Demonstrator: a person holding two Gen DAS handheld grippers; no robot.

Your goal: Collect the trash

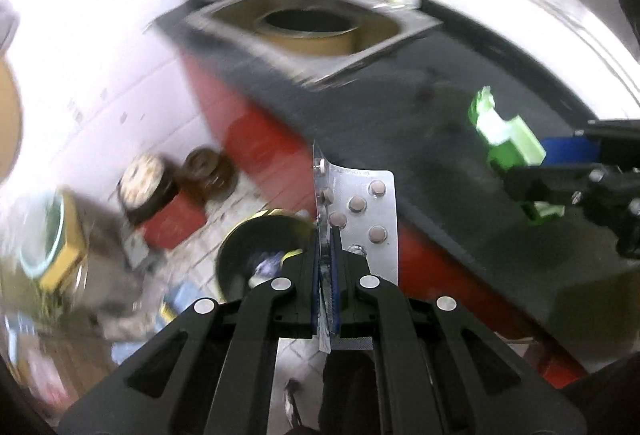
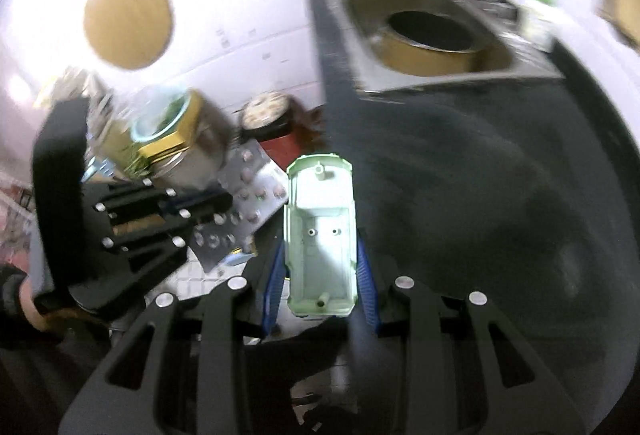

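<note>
Looking along the left tool, its two fingers are seen pressed together on a silver blister pack, which is clamped by its lower edge and stands up above the fingertips. Below and to the left, on the floor, a black bin with litter inside is visible; the pack is held near its rim but not yet over the opening. The dark worktop with its red front runs off to the right, where the right tool is seen carrying a green plastic piece. Heavy blur is present, so finer detail cannot be judged.

Seen from the right wrist, the right tool is closed partway, its blue pads clamped on a pale green plastic shell shaped like a small casing, held over the worktop's edge. The left tool and the pack appear just beside it.

A miss is the likely risk: the thin pack, gripped only at one edge, could pivot or slip and be dropped outside the bin. The two tools, held close together, could also be knocked against each other.
</note>
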